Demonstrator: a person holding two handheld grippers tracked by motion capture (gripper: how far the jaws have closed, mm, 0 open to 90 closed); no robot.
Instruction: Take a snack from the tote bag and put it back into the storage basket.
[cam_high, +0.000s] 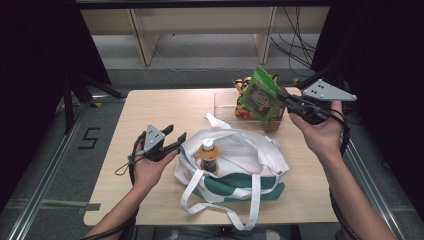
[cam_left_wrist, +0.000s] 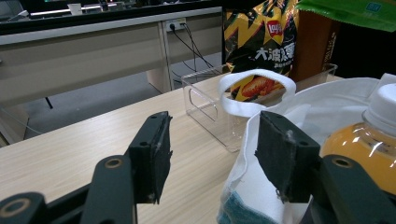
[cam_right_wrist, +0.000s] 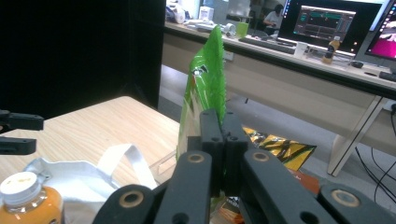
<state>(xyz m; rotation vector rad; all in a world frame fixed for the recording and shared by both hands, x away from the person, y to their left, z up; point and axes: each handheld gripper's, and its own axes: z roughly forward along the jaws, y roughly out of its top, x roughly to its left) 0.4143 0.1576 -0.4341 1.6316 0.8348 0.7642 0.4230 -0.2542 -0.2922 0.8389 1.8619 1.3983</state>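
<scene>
1. My left claw (cam_high: 172, 138) hangs spread at the tote's (cam_high: 260, 162) rim, its right pad just inside the cloth, gripping nothing.
2. The bottle (cam_high: 208, 155) is already in the tote.
3. My right claw (cam_high: 284, 98) pinches the green packet (cam_high: 260, 95) above the clear bin (cam_high: 225, 102); it has yet to go in the tote.
4. The left gripper view shows a chips bag (cam_left_wrist: 261, 32) standing in the bin; the right gripper view shows the pinch edge-on.
</scene>
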